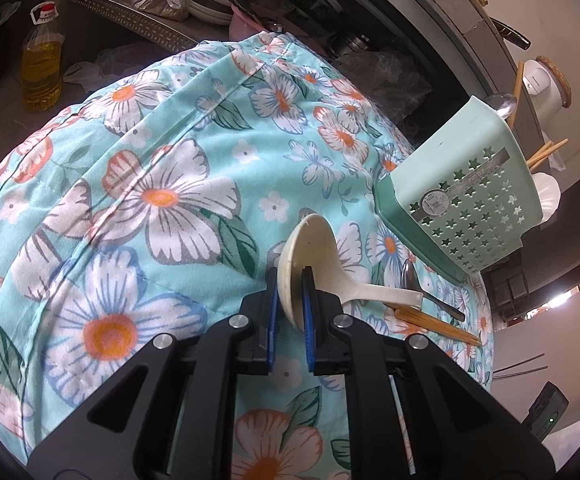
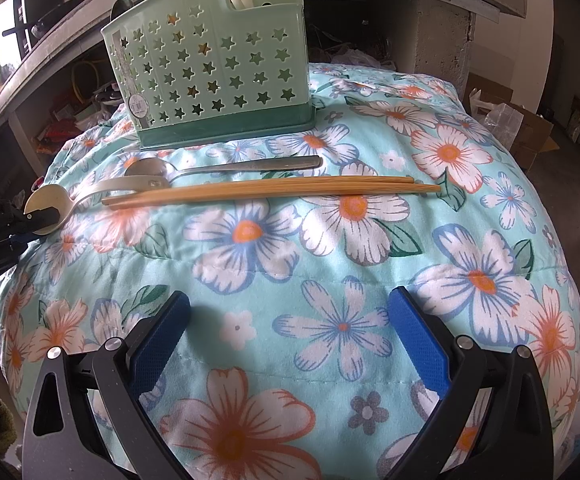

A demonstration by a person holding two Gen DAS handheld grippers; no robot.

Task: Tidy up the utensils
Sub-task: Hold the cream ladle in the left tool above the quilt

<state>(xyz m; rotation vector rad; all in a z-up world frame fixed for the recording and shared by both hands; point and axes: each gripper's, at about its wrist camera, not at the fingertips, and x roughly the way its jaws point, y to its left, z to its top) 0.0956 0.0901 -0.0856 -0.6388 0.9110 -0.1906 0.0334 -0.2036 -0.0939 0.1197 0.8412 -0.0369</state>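
Floral quilt (image 2: 329, 240), turquoise with white and orange flowers, draped over a rounded mound and filling most of both views; surface underneath hidden.

Mint-green utensil caddy (image 2: 210, 68) with star cut-outs, upright on the quilt's far side in the right wrist view, darker green base (image 2: 226, 136) resting on the fabric. Sticker on its perforated wall. White spoon handle and a wooden stick poking out of the top. Same caddy (image 1: 465, 200) at right in the left wrist view, chopstick ends and a metal spoon bowl showing above the rim.

Left gripper (image 1: 290, 280) clamped together on the rim of a cream plastic ladle-style spoon (image 1: 309, 248), blue pads pressing either side of the bowl edge. Bowl tipped up on edge, handle running away toward the right, end resting on the quilt just beside the other utensils.

Right gripper (image 2: 290, 332) spread wide apart, nothing between the pads, hovering over bare quilt, well apart from the utensils.

Pair of bamboo chopsticks (image 2: 270, 192) lying flat side by side, in front of the caddy.

Metal spoon (image 2: 226, 168) flat between chopsticks and caddy base, bowl pointing left.

Cooking oil bottle (image 1: 42, 68) on the floor at upper left, left wrist view.
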